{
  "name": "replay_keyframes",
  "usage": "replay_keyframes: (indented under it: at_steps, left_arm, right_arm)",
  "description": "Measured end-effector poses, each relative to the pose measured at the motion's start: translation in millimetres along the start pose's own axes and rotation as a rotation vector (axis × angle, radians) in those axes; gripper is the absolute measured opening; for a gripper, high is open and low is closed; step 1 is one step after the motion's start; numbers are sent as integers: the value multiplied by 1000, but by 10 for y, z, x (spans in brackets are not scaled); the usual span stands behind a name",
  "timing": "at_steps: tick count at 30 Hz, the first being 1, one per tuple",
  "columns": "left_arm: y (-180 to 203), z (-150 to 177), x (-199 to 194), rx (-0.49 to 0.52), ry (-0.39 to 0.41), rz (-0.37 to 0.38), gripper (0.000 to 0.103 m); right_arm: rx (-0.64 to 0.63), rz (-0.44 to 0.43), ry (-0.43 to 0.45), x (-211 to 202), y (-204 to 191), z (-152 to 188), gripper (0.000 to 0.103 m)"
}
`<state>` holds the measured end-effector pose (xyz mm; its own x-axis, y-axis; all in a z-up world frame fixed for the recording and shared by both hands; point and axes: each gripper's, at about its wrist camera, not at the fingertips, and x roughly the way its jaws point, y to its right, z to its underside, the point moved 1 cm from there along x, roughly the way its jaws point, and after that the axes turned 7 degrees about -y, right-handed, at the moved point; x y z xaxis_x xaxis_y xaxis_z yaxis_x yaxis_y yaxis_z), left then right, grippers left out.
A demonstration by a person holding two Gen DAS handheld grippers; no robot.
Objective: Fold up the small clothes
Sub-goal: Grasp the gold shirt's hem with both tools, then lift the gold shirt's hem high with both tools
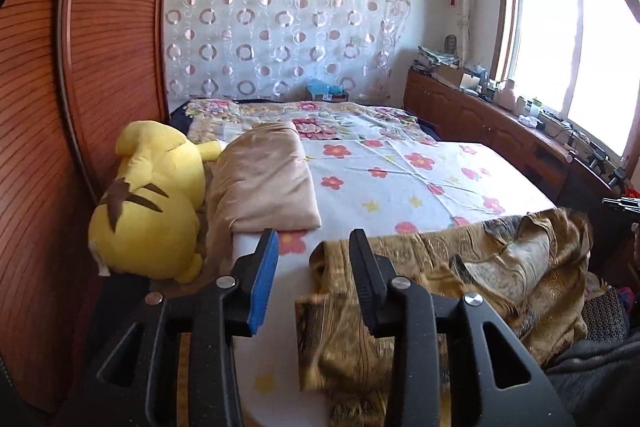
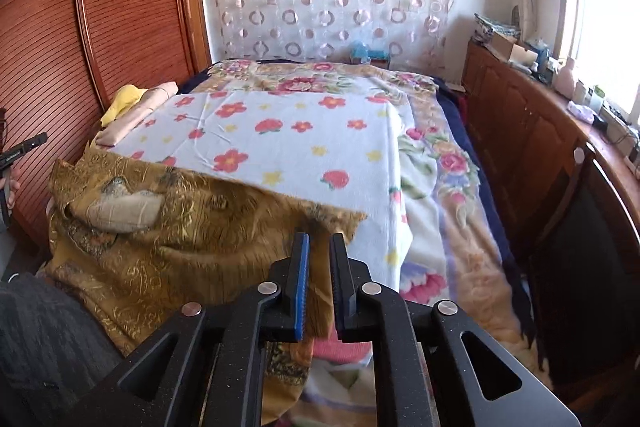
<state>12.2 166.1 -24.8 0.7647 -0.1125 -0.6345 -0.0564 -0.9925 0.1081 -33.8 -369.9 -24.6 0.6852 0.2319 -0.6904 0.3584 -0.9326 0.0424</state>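
Note:
A gold-brown patterned garment (image 1: 460, 267) lies crumpled on the near edge of the flowered white sheet (image 1: 400, 179). My left gripper (image 1: 314, 243) is open above the garment's left end, with cloth under its right finger. In the right wrist view the garment (image 2: 180, 227) spreads to the left and its right corner runs between the fingers. My right gripper (image 2: 319, 247) is narrowly open around that corner; I cannot tell if it pinches the cloth.
A yellow plush toy (image 1: 152, 203) and a folded beige cloth (image 1: 264, 179) lie at the bed's left side by the wooden wardrobe (image 1: 80, 67). A wooden cabinet (image 2: 540, 147) with clutter runs along the right under the window. A floral blanket (image 2: 448, 187) covers the bed.

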Motion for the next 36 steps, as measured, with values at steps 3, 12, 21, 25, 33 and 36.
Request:
replay_keyframes:
  at_steps: [3,12,21,25,33,36]
  left_arm:
    - [7,-113,261,13,-40,9,39]
    - [27,-141,960,54,-212,-10,39]
    - [7,41,1234,61,-347,-8,41]
    - [4,15,1275,56,-354,-13,44]
    - [60,-54,1406,68,-395,13,44]
    - [73,-86,1456,72,-404,19,44]
  right_arm:
    - [-23,17,13,21,-50,-53,29]
    - [14,6,-48,830,65,-225,39]
    - [47,-1,-161,1265,295,-304,40]
    - [63,1,-210,1313,350,-298,50]
    - [64,-26,-211,1395,364,-378,51]
    - [56,-30,-205,1470,369,-395,51]
